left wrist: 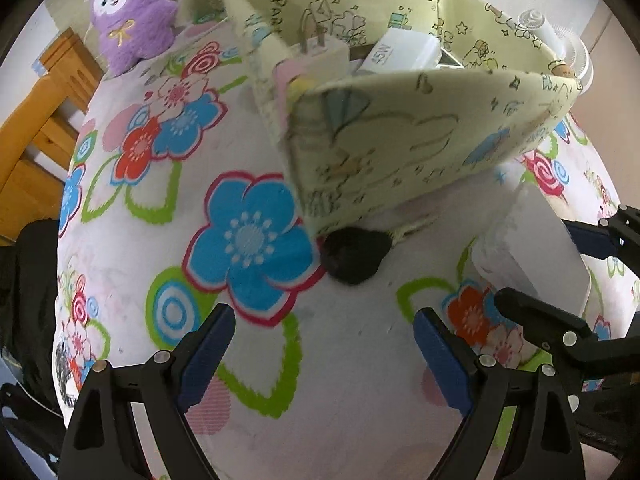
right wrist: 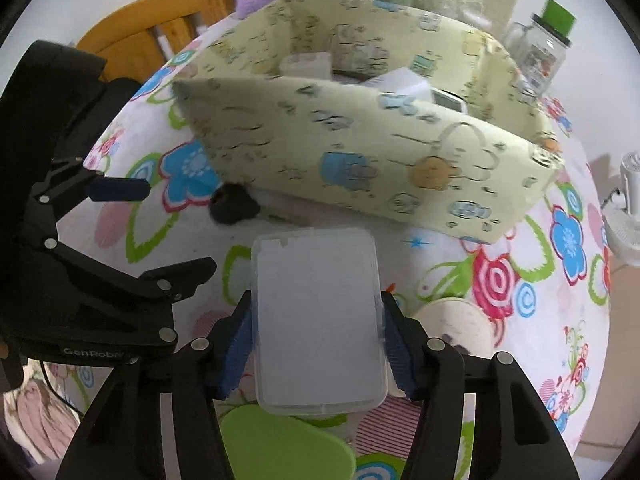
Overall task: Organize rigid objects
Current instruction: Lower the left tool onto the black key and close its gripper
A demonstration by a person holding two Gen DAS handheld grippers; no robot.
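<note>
My right gripper point(right wrist: 319, 320) is shut on a translucent plastic box point(right wrist: 318, 320), its blue pads pressing both long sides. The box hangs just in front of a pale yellow fabric bin point(right wrist: 360, 152) printed with cartoons. In the left wrist view the bin point(left wrist: 400, 148) holds a white plug adapter point(left wrist: 320, 52) and a white carton marked 45W point(left wrist: 404, 52). A small black object point(left wrist: 354, 254) lies at the bin's near bottom corner. My left gripper point(left wrist: 324, 316) stands open over the flowered cloth, nothing between its fingers, left of the held box point(left wrist: 520, 248).
A flower-print cloth point(left wrist: 160, 240) covers the table. A purple plush toy point(left wrist: 132, 20) sits at the far edge, wooden furniture point(left wrist: 36, 140) beyond it. A clear jar with a green lid point(right wrist: 540, 52) stands behind the bin. A green flat piece point(right wrist: 280, 448) and a cream round object point(right wrist: 460, 320) lie below the box.
</note>
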